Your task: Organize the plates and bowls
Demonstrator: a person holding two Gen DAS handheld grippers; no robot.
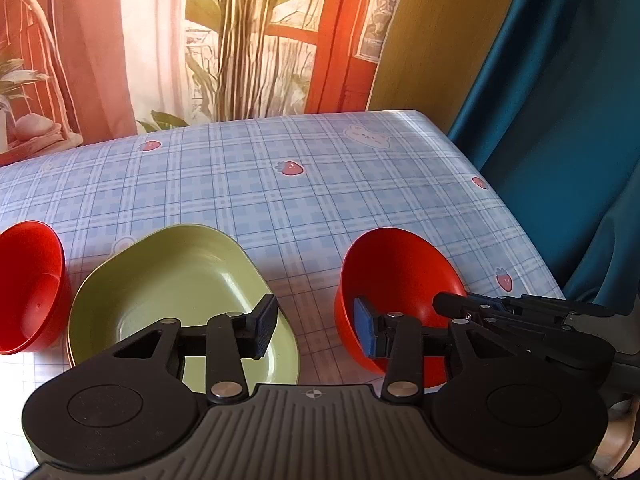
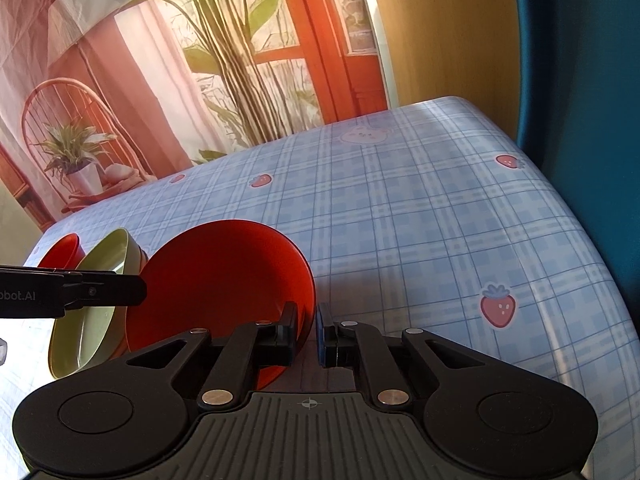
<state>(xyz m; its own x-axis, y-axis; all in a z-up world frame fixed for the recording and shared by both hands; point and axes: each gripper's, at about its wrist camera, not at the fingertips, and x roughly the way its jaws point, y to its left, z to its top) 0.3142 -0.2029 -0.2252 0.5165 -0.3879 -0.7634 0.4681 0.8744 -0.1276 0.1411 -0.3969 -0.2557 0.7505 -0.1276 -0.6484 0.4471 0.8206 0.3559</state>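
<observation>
A red bowl (image 1: 400, 272) (image 2: 224, 280) sits tilted on the checked tablecloth, and my right gripper (image 2: 307, 336) (image 1: 442, 302) is shut on its near right rim. Left of it lies a green oval plate (image 1: 180, 288) (image 2: 100, 280), which seems to rest on another of its kind. A second red bowl (image 1: 28, 288) (image 2: 60, 252) stands at the far left. My left gripper (image 1: 316, 328) (image 2: 140, 288) is open between plate and bowl. Its left finger hangs over the plate's right rim, and its right pad is at the held bowl's left side. Only cloth shows between its pads.
The table (image 1: 320, 184) carries a blue plaid cloth with strawberry prints; its right edge drops off beside a teal curtain (image 1: 560, 160). A printed backdrop of plants and a window (image 1: 240, 40) stands behind the far edge.
</observation>
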